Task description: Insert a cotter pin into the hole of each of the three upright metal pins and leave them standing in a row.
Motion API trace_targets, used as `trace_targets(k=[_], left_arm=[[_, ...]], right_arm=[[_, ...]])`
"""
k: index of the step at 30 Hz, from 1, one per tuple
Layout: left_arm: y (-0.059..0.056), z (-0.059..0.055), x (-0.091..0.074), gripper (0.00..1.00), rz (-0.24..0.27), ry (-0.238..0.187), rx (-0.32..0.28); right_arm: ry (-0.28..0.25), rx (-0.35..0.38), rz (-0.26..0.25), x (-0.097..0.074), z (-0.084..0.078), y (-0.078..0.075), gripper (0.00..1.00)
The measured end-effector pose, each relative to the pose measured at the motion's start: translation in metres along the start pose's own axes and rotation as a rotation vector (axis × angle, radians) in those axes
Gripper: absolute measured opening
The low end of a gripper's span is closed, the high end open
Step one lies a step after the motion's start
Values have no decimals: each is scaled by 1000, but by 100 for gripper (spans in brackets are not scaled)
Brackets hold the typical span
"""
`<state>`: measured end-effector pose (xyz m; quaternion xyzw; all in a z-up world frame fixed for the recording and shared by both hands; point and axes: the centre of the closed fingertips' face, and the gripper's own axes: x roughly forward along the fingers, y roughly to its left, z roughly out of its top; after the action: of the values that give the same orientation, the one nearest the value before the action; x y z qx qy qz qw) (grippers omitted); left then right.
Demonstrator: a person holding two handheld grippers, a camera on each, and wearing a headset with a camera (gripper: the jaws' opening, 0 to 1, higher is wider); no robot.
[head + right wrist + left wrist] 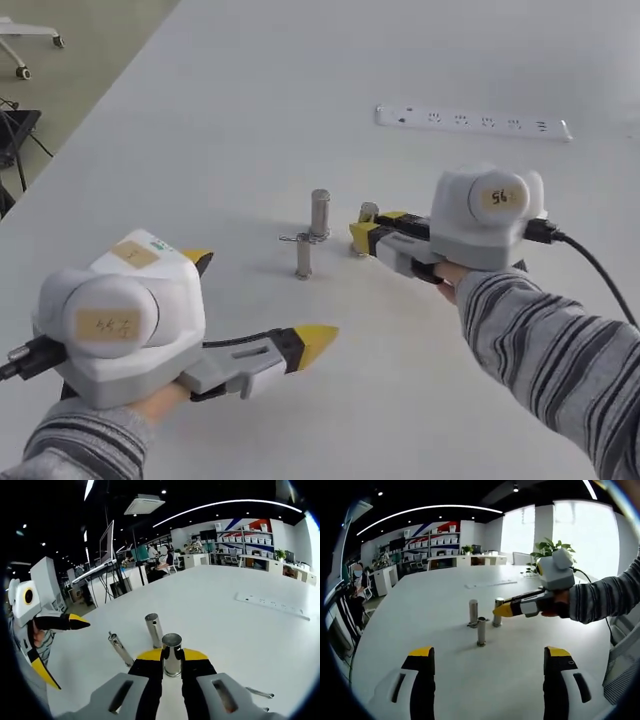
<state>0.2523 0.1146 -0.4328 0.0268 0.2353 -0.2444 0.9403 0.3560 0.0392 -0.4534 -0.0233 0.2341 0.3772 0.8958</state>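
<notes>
Lower left of the head view: the left gripper (pixel 262 297) hangs over the white table (pixel 250 120), its yellow-tipped jaws spread wide with nothing between them.

Up to centre frame, the near pin (pixel 304 258) stands upright. A thin cotter pin (pixel 294 238) sits crosswise level with its top end. Whether it goes through the hole or lies just behind, I cannot tell.

To the right, the right gripper (pixel 360 234) reaches in from the right side, jaws pressed together on the held pin (pixel 368 212). The right gripper view shows that pin upright, pinched between the two yellow tips.

Just left of it, the far pin (pixel 320 212) stands free. The three pins are close together but apart.

A second cotter pin (pixel 260 693) lies flat at the lower right of the right gripper view. Far back, upper right of the head view, lies a power strip (pixel 473 122).
</notes>
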Motion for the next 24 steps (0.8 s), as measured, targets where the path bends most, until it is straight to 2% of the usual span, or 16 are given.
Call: trace_targets(k=[6,10,19,24], left_arm=[[-2,3,-4,89,-3,-4,8],[-6,6,-6,89,-8,-9,17],[-14,11,-13,89,-19,-22,36],[-18,10,-16,89,-20,-20,40]], right_arm=[[20,-76,-42,-12,0,-2,8],[18,-92,-56,-23,1,1,8],[29,-72,-92,-42,-11,6,8],[41,-73,-87,-50,-21,12,8]])
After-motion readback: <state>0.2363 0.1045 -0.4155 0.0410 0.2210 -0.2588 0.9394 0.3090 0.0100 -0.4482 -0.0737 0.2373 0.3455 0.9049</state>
